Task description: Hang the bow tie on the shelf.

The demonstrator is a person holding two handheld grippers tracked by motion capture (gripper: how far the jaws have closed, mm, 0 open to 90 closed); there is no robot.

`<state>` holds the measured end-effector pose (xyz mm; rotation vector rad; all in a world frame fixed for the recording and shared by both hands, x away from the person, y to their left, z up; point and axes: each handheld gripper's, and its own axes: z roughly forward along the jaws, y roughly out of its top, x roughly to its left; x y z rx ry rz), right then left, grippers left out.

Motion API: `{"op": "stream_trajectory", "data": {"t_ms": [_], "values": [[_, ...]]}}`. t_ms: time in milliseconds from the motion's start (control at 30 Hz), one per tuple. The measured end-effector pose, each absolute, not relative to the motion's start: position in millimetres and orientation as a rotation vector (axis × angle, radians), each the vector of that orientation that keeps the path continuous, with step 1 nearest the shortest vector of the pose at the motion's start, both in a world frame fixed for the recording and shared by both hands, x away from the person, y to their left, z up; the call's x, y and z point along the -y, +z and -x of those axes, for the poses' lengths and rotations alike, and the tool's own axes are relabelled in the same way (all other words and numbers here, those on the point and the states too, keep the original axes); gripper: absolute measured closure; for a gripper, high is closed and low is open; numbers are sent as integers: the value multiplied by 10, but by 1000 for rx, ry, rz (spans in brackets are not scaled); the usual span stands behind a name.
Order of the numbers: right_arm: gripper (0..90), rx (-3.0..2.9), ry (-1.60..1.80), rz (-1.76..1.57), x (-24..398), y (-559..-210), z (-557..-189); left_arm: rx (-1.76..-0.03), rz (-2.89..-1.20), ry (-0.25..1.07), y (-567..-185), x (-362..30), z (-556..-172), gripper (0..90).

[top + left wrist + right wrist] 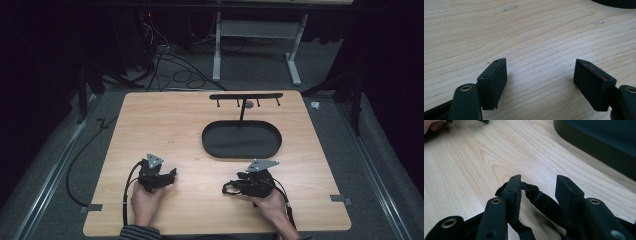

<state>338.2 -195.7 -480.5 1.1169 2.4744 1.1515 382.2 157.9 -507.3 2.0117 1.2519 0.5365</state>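
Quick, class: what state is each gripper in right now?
Left gripper: open, nothing between its jaws.
Right gripper: open, a black cloth loop between its jaws, not pinched.

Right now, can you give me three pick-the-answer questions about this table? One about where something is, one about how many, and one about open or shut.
1. Where is the black tray?
A. On the floor
B. On the table, beyond both tools
C. In the person's hand

2. How many tools does the person hold?
A. One
B. Two
C. Three

3. How are the jaws of the left tool?
A. Apart, with nothing between them
B. Shut tight
C. Shut on a cup

Answers:
1 B: the tray lies on the wood, farther from the person than both hands.
2 B: there is one in each hand, the left tool and the right tool.
3 A: bare wood shows between the two black jaws.
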Motion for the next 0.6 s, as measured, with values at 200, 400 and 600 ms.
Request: {"op": "stream_trajectory", "data": {"t_ms": [200, 400, 600], "values": [[631, -2507, 1130, -1123, 1923, -4878, -3417, -1252, -2012, 536, -5072, -1579, -3822, 276], [716, -2550, 1102, -1116, 1904, -4927, -3446, -1252, -2012, 536, -5072, -1579, -3823, 276], [789, -2573, 1073, -1075, 1886, -4942, -3437, -1252, -2012, 536, -5072, -1579, -3822, 276]]}}
